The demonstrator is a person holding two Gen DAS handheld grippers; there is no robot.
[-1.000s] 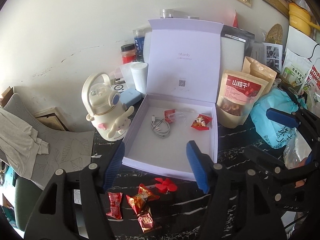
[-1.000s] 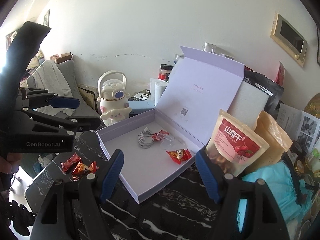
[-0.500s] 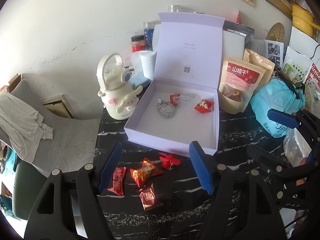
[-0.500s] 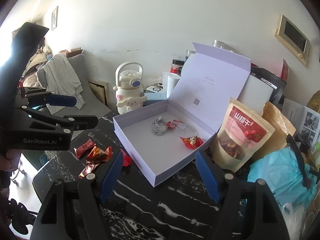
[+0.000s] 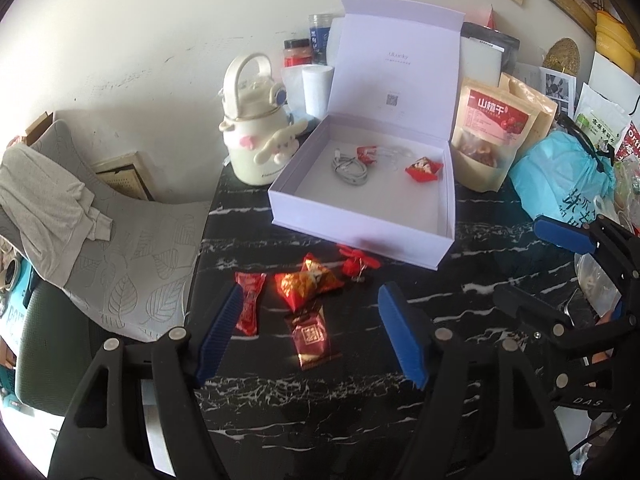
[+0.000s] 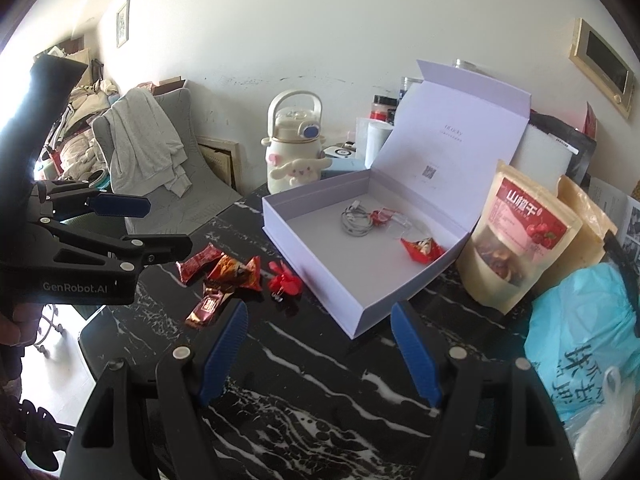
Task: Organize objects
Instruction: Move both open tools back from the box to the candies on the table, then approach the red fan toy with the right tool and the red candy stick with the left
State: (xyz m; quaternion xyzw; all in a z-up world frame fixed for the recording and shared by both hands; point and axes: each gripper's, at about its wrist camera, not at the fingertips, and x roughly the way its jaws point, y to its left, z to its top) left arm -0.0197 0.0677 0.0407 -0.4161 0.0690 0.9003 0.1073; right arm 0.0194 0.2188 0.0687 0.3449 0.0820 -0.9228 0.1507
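1. Black marble table (image 5: 500,248) with white veins carries a pale lilac box (image 5: 360,224), its lid standing upright at the back.
2. Inside the box lie a coiled grey cable (image 5: 349,168), a small red sweet (image 5: 367,152) touching the cable at its 2 o'clock, and a red wrapped candy (image 5: 423,169) towards 3 o'clock.
3. Outside, near the box's front wall at about 7 o'clock, sit four loose pieces: a red flower clip (image 5: 357,264), a red-gold triangular candy (image 5: 306,285), a long red candy (image 5: 249,303) and a dark red square candy (image 5: 312,336).
4. Left gripper (image 5: 310,330) hangs over these candies, jaws spread wide and empty, the square candy between its blue pads.
5. Right gripper (image 6: 320,350) is likewise wide apart and holds nothing, aimed at the box's near corner.
6. A cream bottle with a cartoon dog (image 5: 260,136) stands at the box's 10 o'clock; a snack pouch (image 5: 490,136) stands at its 2 o'clock.
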